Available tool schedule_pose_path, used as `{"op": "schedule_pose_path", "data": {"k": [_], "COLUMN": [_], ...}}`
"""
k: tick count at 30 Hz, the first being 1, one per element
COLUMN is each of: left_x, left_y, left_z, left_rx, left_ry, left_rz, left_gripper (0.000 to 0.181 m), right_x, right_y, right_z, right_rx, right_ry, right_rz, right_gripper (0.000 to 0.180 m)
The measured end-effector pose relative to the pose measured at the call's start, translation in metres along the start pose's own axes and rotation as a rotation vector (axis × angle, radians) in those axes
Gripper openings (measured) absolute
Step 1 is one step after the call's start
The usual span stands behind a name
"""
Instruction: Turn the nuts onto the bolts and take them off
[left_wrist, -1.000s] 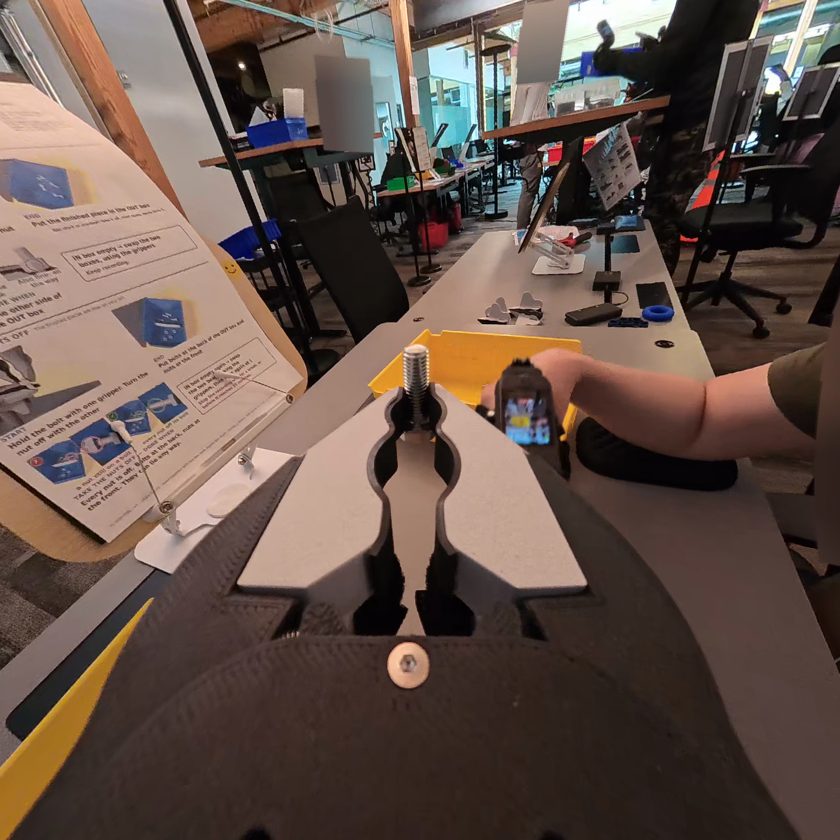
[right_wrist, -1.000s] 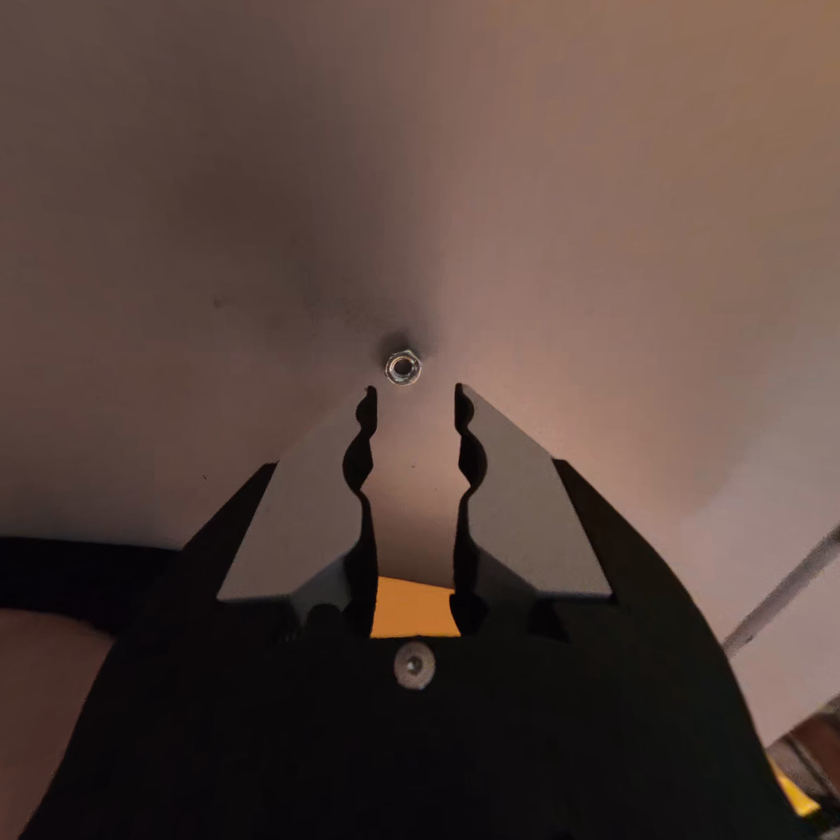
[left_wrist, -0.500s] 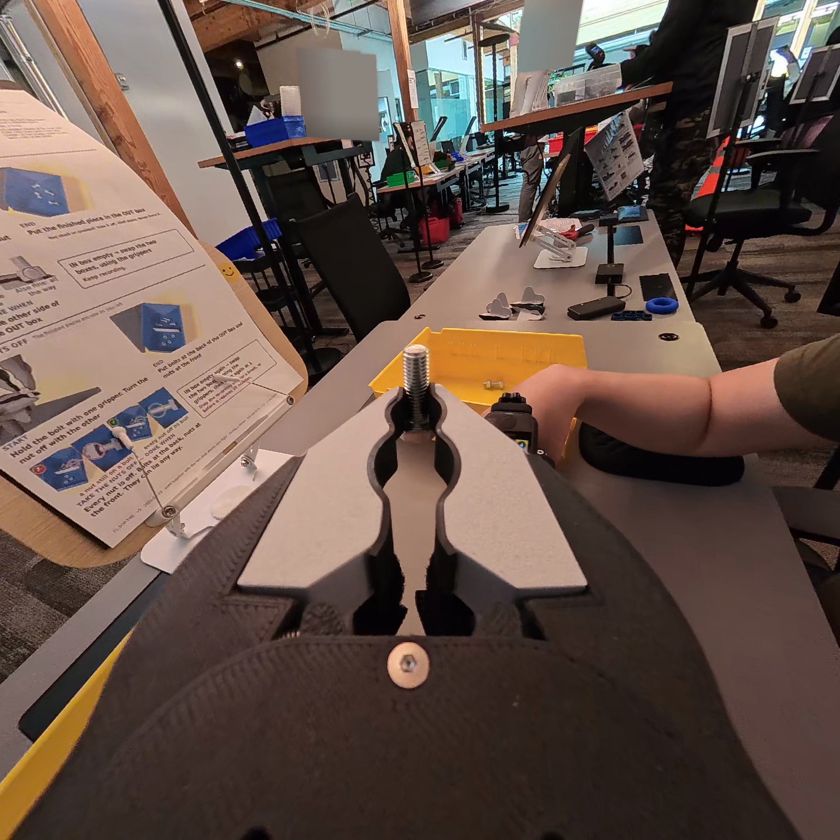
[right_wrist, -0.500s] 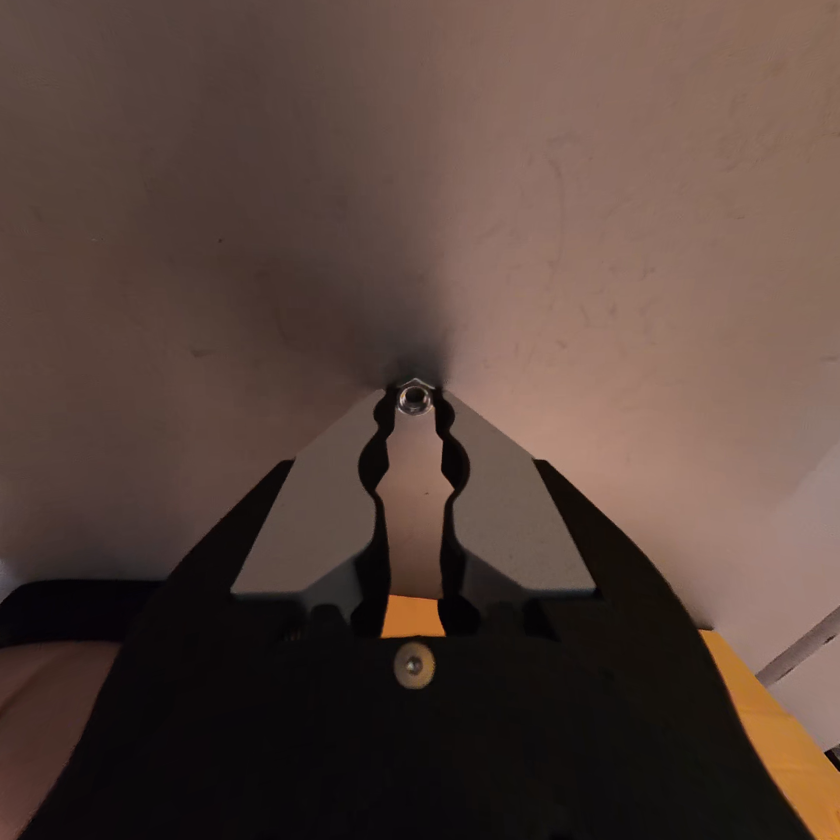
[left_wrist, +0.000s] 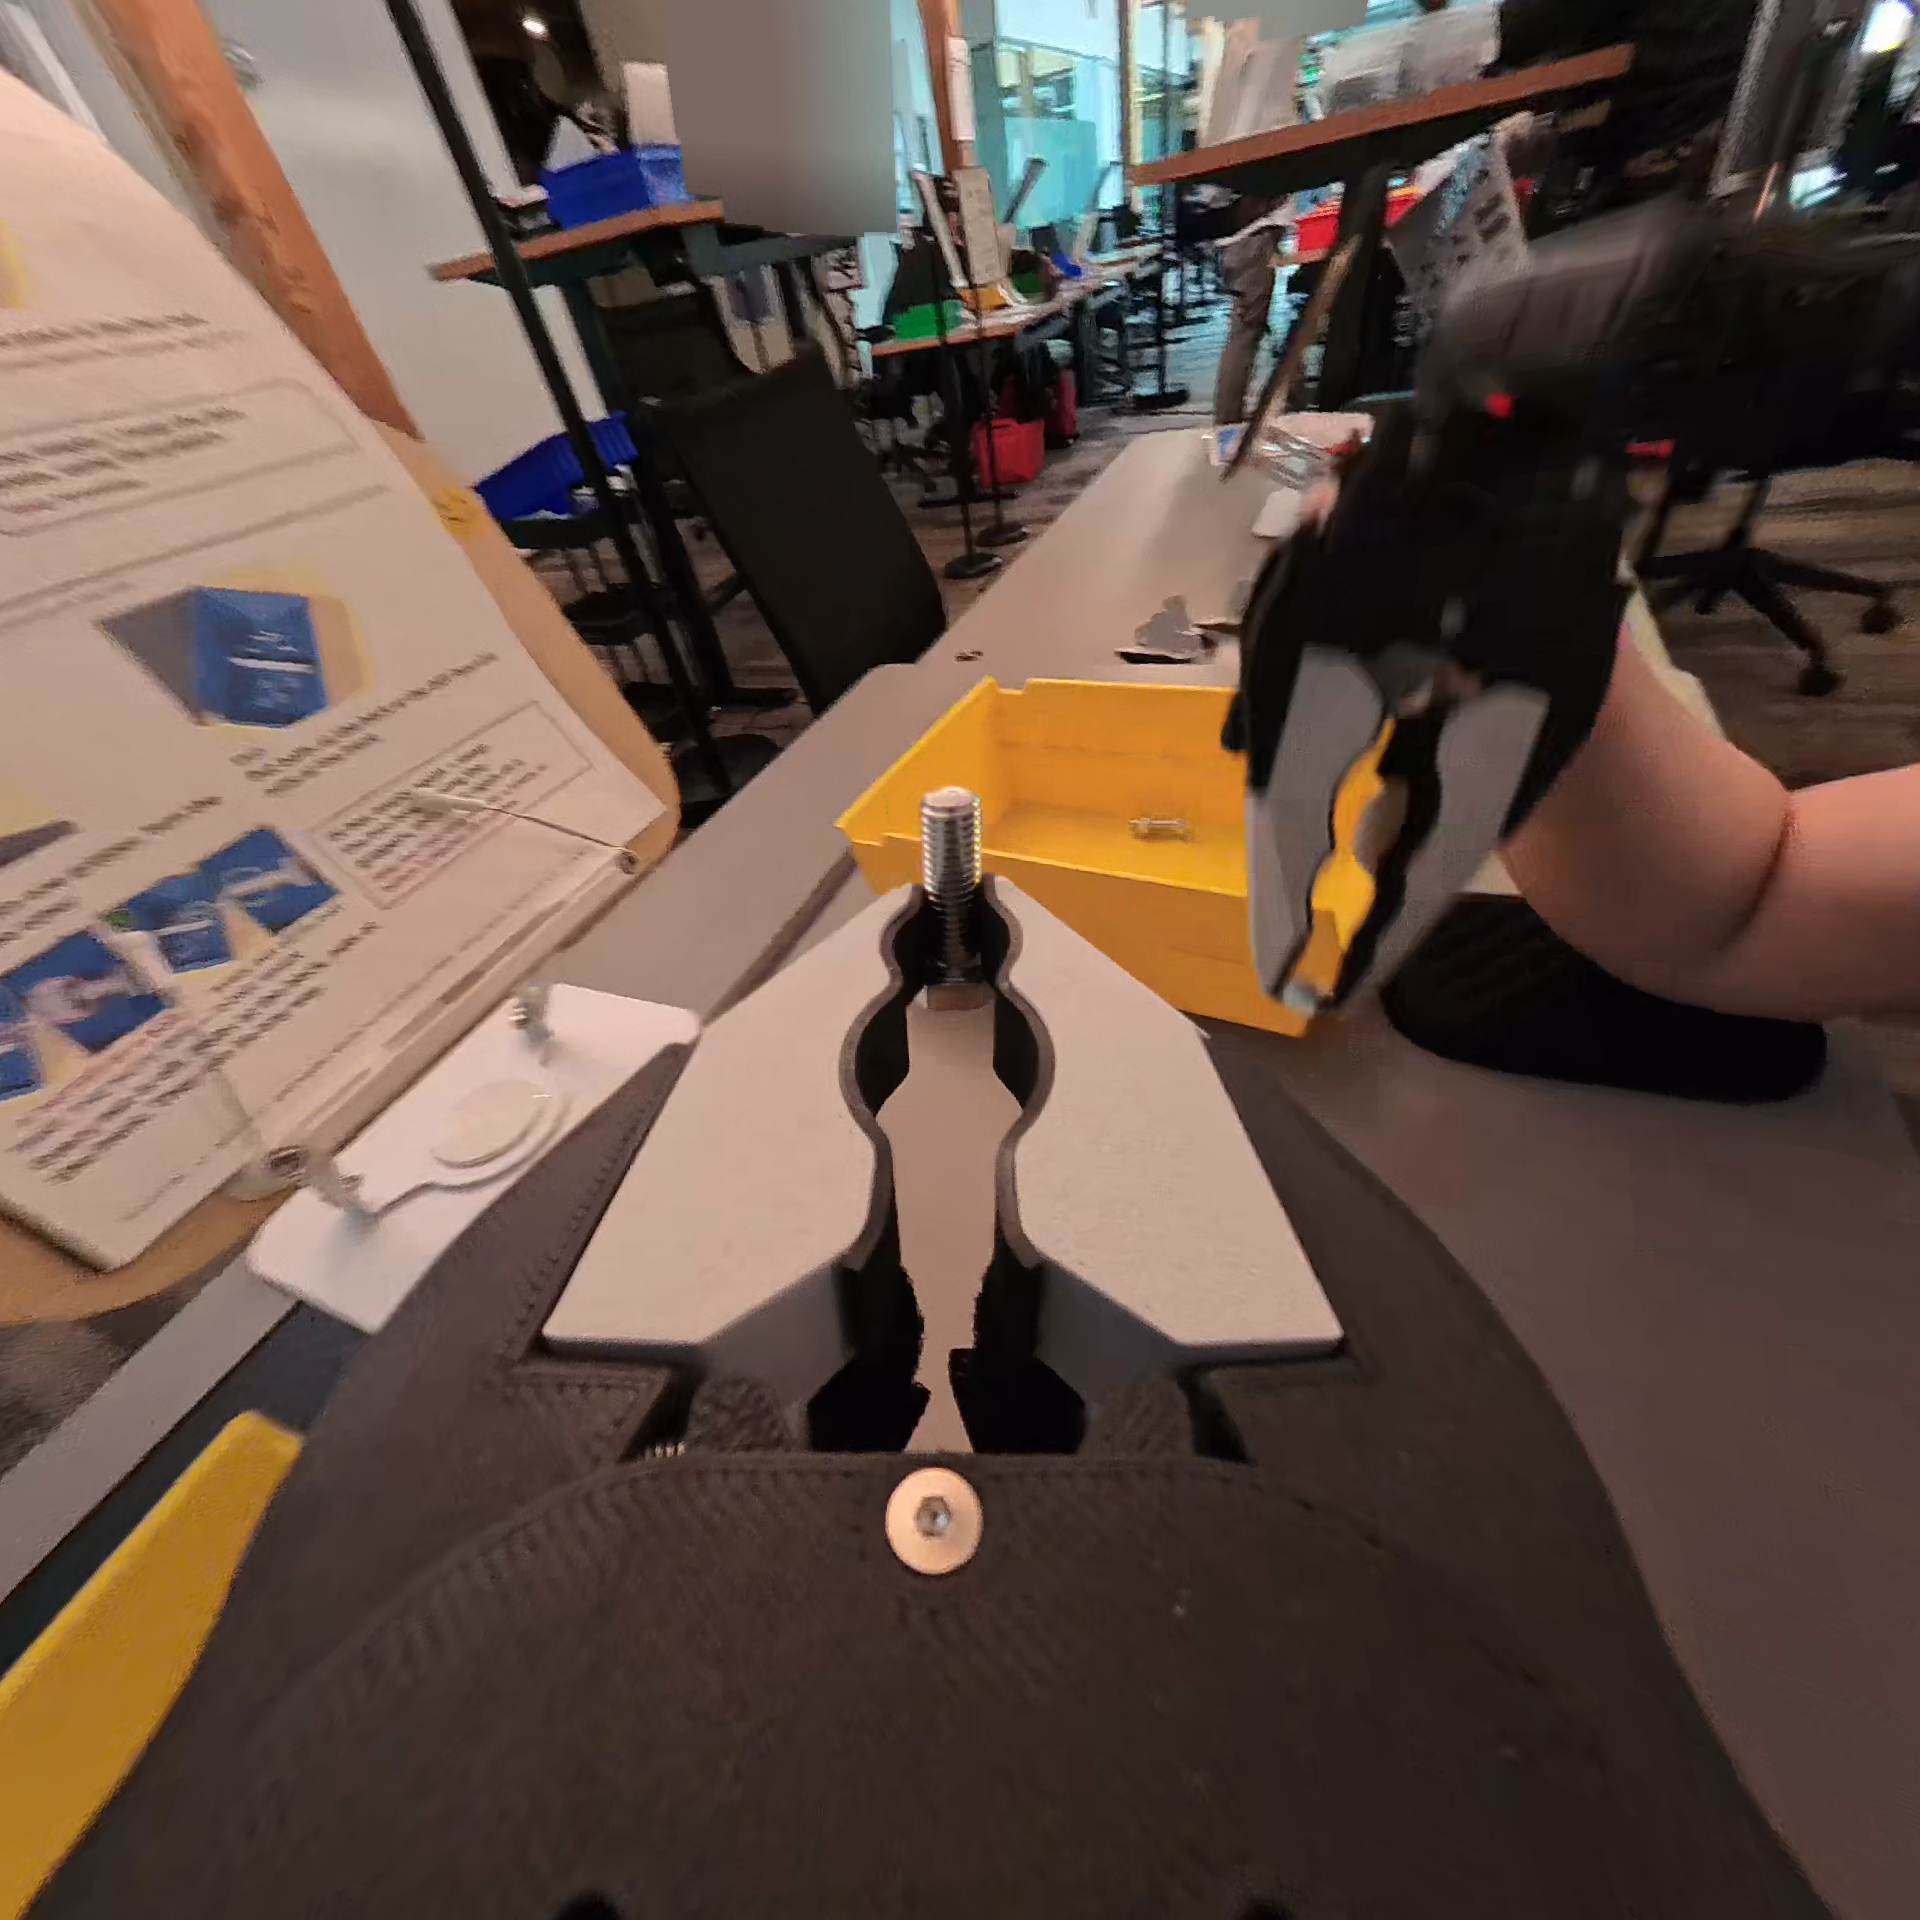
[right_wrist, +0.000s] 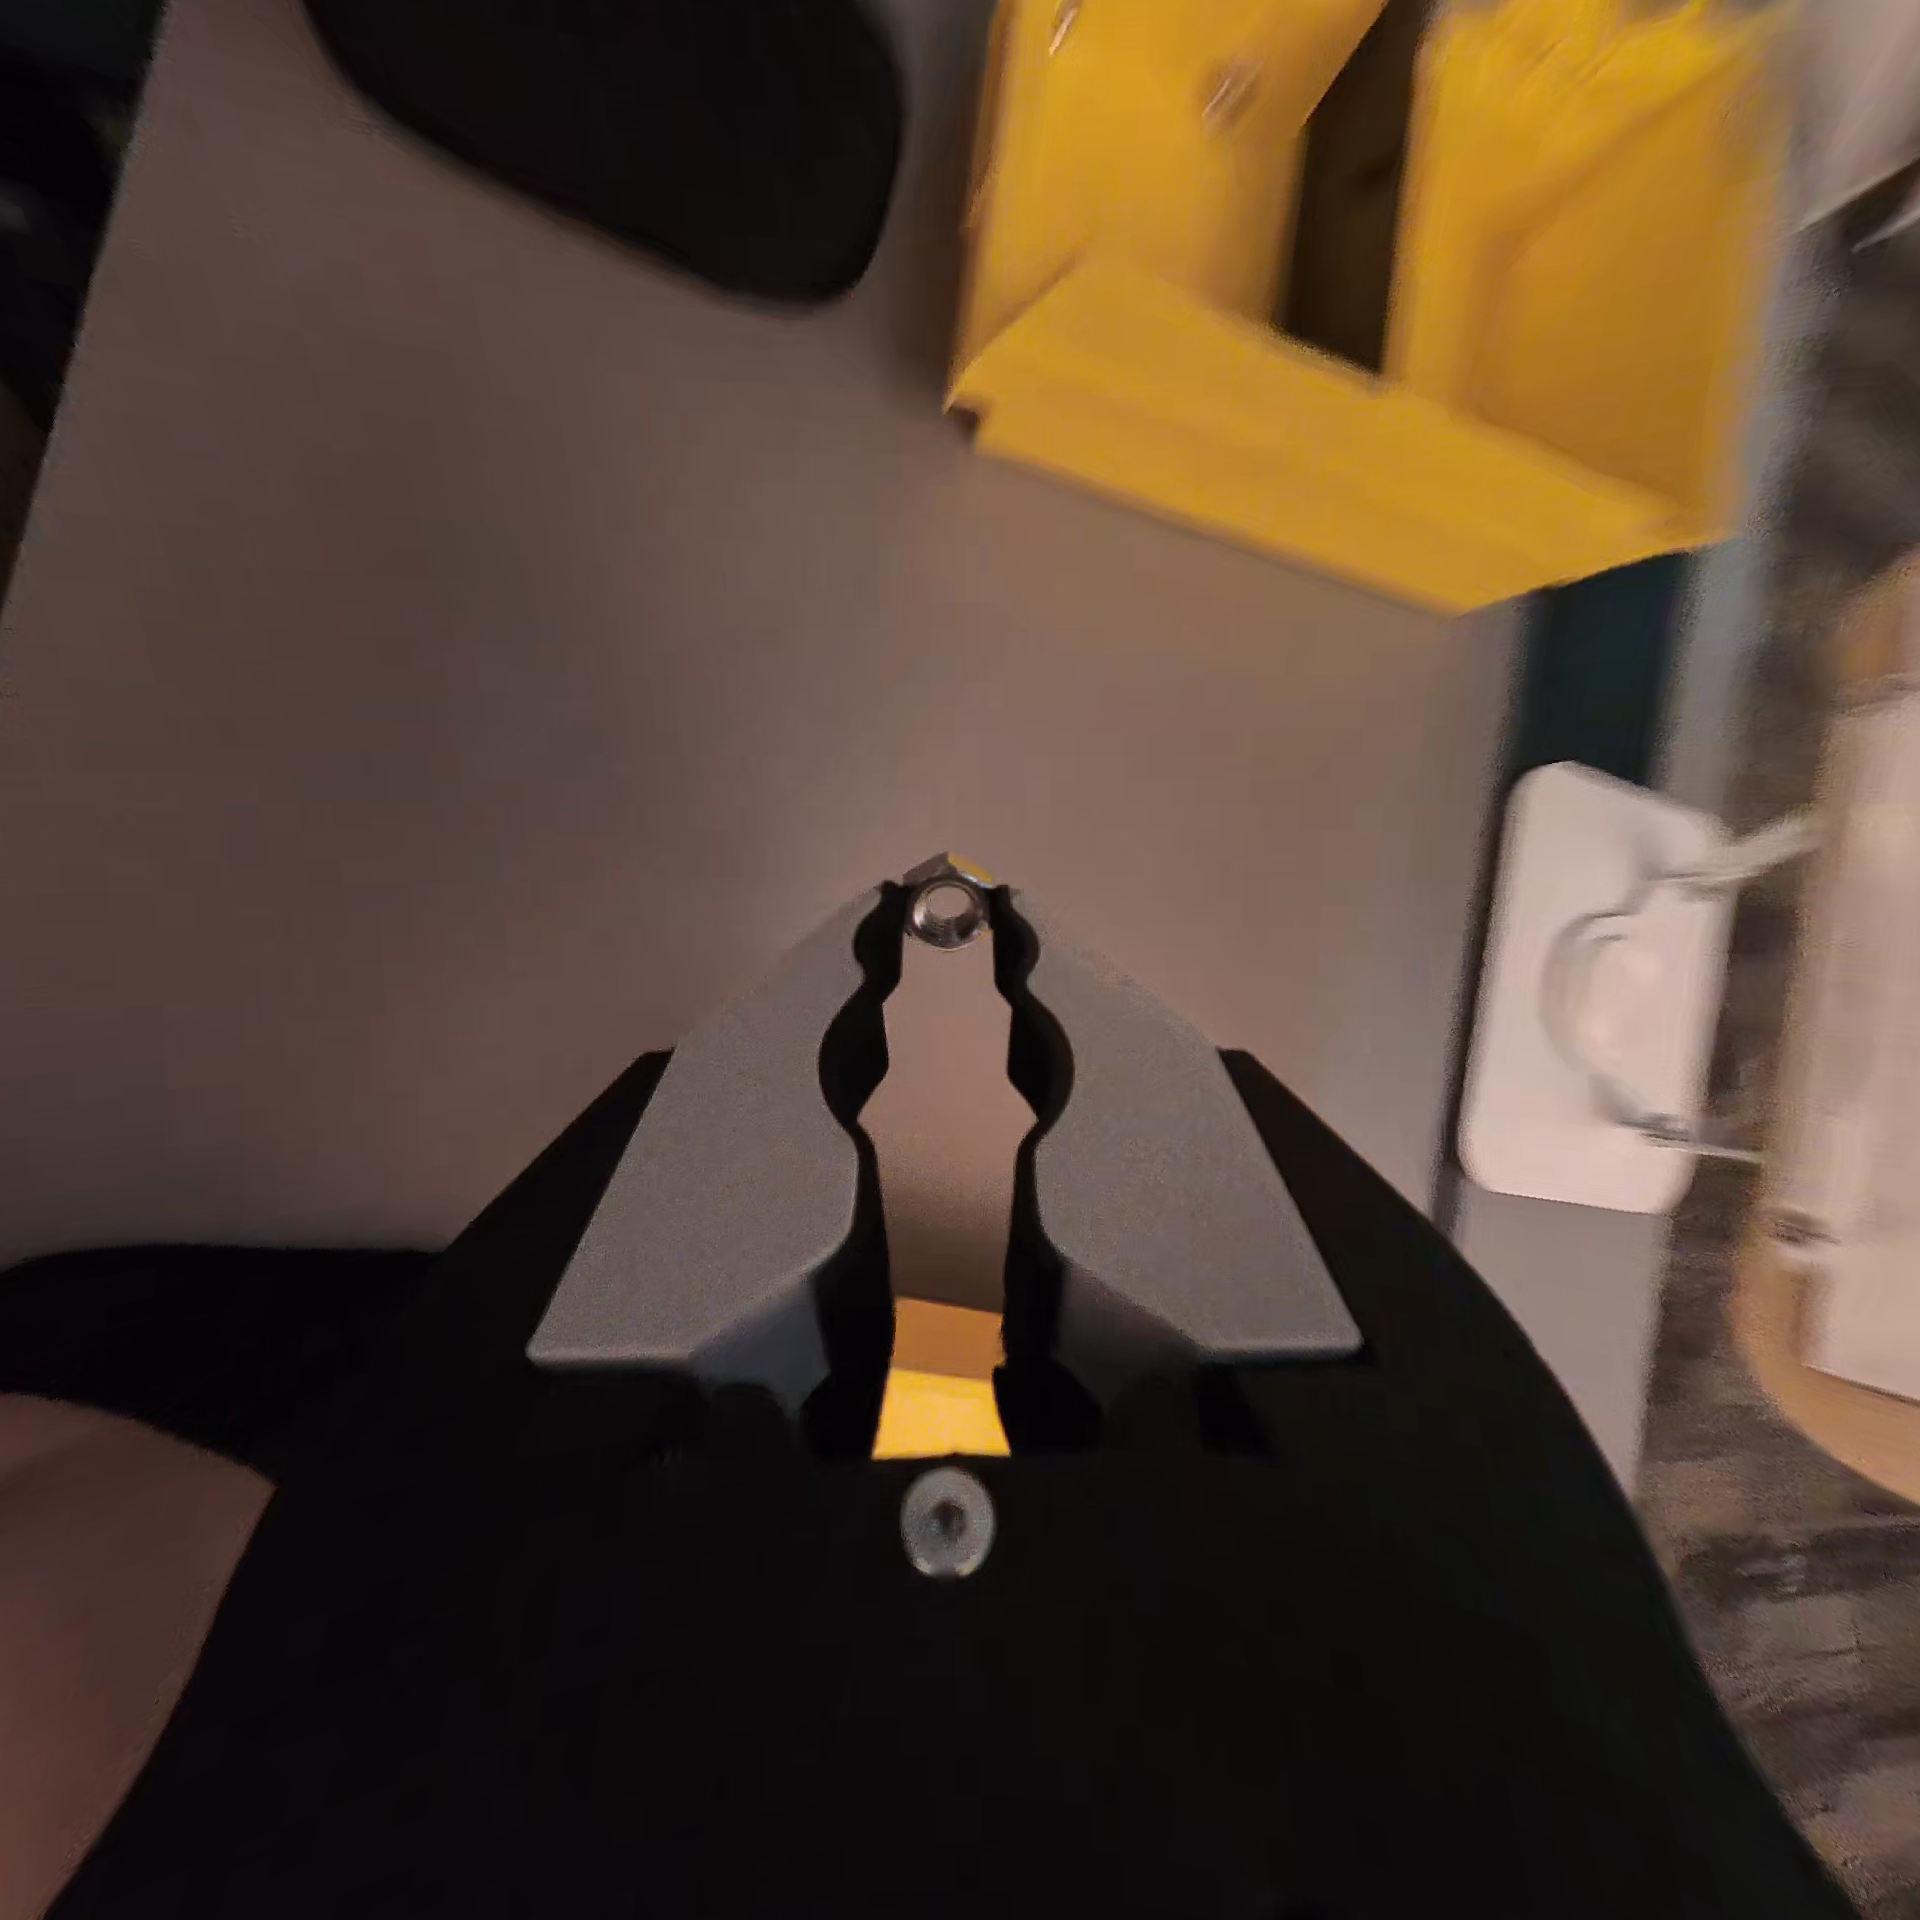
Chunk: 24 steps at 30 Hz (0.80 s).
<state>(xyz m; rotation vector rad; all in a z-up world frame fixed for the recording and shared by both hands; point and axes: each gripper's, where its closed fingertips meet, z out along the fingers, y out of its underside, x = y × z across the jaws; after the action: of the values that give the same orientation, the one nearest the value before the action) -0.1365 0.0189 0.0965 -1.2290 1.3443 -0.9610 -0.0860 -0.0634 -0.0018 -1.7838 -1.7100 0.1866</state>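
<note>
My left gripper (left_wrist: 951, 935) is shut on a silver bolt (left_wrist: 950, 862), which stands upright with its threaded end above the fingertips. My right gripper (right_wrist: 945, 904) is shut on a small silver nut (right_wrist: 943, 918) at its fingertips and holds it above the grey table (right_wrist: 520, 727). In the left wrist view the right gripper (left_wrist: 1311, 992) hangs tilted, up and to the right of the bolt, apart from it, with the nut (left_wrist: 1299, 995) at its tips. A yellow bin (left_wrist: 1081, 831) behind the bolt holds one bolt with a nut (left_wrist: 1160, 827).
An instruction board (left_wrist: 239, 727) on a white stand (left_wrist: 468, 1122) is at the left. A black wrist pad (left_wrist: 1600, 1008) lies right of the bin. A second yellow bin's edge (left_wrist: 114, 1621) shows at the near left. Office desks and chairs stand beyond. About 15 cm separates my left fingertips from my right.
My right gripper closed on the nut lying on the table, then lifted it and swung up towards the bolt. My left gripper stayed shut on the bolt, nearly still.
</note>
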Motion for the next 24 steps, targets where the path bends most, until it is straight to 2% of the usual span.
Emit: {"op": "schedule_pose_path", "data": {"k": [5,10,15,21,24], "left_x": [0.034,0.041,0.043,0.039,0.037], "left_y": [0.011,-0.01,-0.038,-0.009,-0.015], "left_z": [0.04,0.071,0.087,0.084,0.08], "left_rx": [-0.005,-0.032,0.083,0.053,0.076], "left_ry": [0.148,0.11,0.145,0.155,0.15], "left_rz": [0.048,0.153,0.1,0.047,0.044], "left_gripper": [0.007,0.007,0.007,0.007,0.007], "right_x": [0.035,0.057,0.069,0.084,0.088], "right_y": [-0.025,-0.027,-0.019,-0.005,-0.001], "right_z": [-0.086,-0.138,-0.16,-0.167,-0.168], "right_rx": [0.328,0.473,0.511,0.485,0.484], "right_ry": [0.324,0.555,0.66,0.729,0.733], "right_rz": [-0.038,-0.026,0.023,0.105,0.138], "right_gripper": [0.016,0.015,0.016,0.016,0.016]}}
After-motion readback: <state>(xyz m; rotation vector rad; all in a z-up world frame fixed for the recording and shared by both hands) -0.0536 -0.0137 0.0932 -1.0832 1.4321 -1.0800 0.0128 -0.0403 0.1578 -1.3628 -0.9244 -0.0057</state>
